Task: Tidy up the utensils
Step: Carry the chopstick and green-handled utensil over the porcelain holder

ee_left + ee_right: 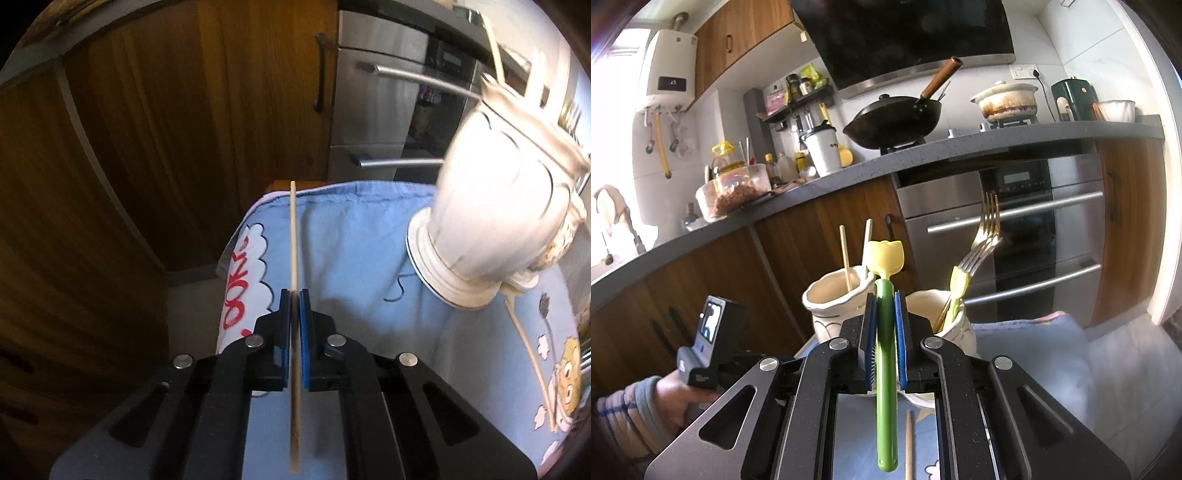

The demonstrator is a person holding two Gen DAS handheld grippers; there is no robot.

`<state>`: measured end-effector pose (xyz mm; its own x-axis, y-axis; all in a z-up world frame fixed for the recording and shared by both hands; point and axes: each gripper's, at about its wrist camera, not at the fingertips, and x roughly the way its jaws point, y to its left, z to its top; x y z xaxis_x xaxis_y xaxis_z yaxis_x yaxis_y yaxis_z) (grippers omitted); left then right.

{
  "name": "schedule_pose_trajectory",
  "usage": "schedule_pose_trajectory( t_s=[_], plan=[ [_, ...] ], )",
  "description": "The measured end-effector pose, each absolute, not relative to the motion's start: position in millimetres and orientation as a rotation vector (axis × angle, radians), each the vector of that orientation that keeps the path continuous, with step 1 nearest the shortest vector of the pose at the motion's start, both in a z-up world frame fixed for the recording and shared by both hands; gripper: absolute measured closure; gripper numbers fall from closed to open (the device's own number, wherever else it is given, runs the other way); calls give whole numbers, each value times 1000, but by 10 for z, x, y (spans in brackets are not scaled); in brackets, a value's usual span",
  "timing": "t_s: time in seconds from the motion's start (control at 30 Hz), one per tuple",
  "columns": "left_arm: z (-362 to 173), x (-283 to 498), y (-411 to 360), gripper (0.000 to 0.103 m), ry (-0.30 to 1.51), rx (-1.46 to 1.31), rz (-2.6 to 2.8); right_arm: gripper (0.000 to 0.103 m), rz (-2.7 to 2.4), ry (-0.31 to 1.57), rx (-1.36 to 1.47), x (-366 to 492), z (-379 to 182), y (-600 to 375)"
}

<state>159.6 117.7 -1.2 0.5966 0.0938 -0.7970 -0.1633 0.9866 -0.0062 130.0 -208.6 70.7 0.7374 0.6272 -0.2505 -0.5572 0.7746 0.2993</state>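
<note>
Utensils are partly sorted, judging by the right wrist view: two cream ceramic holders stand side by side on the table, which is covered with a light blue cartoon-printed cloth (351,240). The left cream ceramic holder (836,306) already carries two pale wooden chopsticks (845,260), and the right cream ceramic holder (955,325) carries gold metal forks (988,225) and a yellow-handled piece. Still out of the holders are at least four items: one thin wooden chopstick (293,258) in the left gripper (294,295), one green-handled utensil with a yellow tulip-shaped end (886,332) in the right gripper (884,299), another loose chopstick (908,443) lying on the cloth below the right gripper, and a pale stick (532,354) on the cloth in the left view beside a blurred cream holder (491,206). So the job looks roughly midway.

Left jaws are nearly closed, pinching the chopstick between the blue pads, its tip pointing forward over the cloth's far edge. Right jaws are narrowly set, clamped on the green handle, with the tulip end raised just in front of the two holders, between them.
</note>
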Motion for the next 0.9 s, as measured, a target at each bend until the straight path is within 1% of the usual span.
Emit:
schedule_pose_trajectory(
  t_s=[0.1,0.27,0.53,0.67,0.9],
  plan=[
    [44,1531,1285,99,901,-106,139,93,655,349,210,1300,712,-2085],
    [190,1446,1331,99,815,-133,104,93,664,359,250,1351,729,-2106],
    [994,1233,1132,99,510,-167,-60,93,675,332,314,1669,842,-2019],
    [1283,1338,947,99,428,-210,-191,93,672,328,340,1874,861,-1913],
    [1416,1677,668,99,321,-268,-319,93,641,297,362,2166,840,-1743]
  ],
)
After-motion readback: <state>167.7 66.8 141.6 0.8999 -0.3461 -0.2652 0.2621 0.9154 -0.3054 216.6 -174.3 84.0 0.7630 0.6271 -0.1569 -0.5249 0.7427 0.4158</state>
